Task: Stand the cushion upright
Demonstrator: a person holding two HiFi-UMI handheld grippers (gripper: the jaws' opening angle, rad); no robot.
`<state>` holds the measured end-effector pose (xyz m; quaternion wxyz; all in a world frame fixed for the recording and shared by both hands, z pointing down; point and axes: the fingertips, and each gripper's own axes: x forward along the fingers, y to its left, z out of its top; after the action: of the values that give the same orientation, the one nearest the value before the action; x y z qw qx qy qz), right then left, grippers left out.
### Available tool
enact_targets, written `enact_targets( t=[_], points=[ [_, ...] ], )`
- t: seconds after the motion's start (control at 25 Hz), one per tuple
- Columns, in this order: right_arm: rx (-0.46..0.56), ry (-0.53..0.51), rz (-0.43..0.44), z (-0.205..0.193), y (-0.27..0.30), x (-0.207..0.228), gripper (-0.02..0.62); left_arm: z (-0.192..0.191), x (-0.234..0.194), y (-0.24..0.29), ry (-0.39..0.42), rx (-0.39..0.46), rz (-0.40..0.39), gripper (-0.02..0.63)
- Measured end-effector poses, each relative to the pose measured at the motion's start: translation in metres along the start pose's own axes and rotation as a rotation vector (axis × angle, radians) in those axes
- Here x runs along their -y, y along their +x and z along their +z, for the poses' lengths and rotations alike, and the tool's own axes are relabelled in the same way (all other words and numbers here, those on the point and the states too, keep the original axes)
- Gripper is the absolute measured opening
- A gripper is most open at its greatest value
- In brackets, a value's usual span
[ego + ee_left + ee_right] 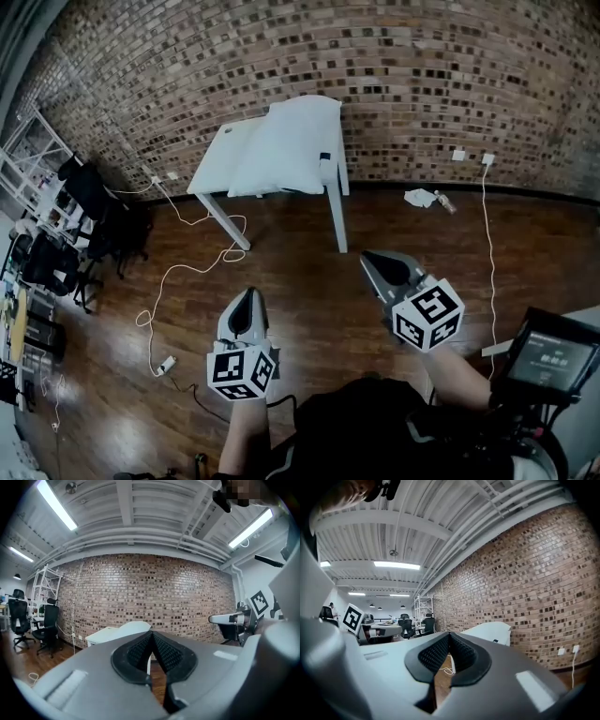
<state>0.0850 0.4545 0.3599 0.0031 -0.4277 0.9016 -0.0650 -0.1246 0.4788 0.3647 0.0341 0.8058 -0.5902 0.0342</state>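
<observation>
A white cushion (287,145) lies flat on a small white table (212,157) against the brick wall, with its far end propped against the wall. In the left gripper view the cushion (133,628) shows just over the jaws; in the right gripper view the cushion (490,631) sits right of the jaws. My left gripper (248,298) is shut and empty, well short of the table over the wooden floor. My right gripper (371,259) is shut and empty too, off the table's right front leg (337,220).
A white cable (173,277) snakes across the floor left of the table to a plug (166,364). Office chairs (89,202) and a shelving rack (26,150) stand at the left. Crumpled litter (424,198) lies by the wall at right. A camera monitor (553,354) is at my right side.
</observation>
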Motion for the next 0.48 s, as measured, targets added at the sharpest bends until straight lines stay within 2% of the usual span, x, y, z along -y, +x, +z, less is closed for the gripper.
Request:
enact_targets(
  t=[0.16,0.28,0.48],
  points=[
    [0.008,0.025,-0.026,0.003,0.022,0.041,0.006,0.005,0.010,0.044,0.092,-0.024,-0.016,0.003],
    [0.012,0.039,-0.044,0.004,0.045,0.062,0.006,0.004,0.001,0.079,0.033,-0.036,-0.061,0.003],
    [0.031,0.039,-0.129,0.001,0.093,0.110,0.006,-0.011,-0.022,0.155,0.029,-0.017,-0.137,0.003]
  ],
)
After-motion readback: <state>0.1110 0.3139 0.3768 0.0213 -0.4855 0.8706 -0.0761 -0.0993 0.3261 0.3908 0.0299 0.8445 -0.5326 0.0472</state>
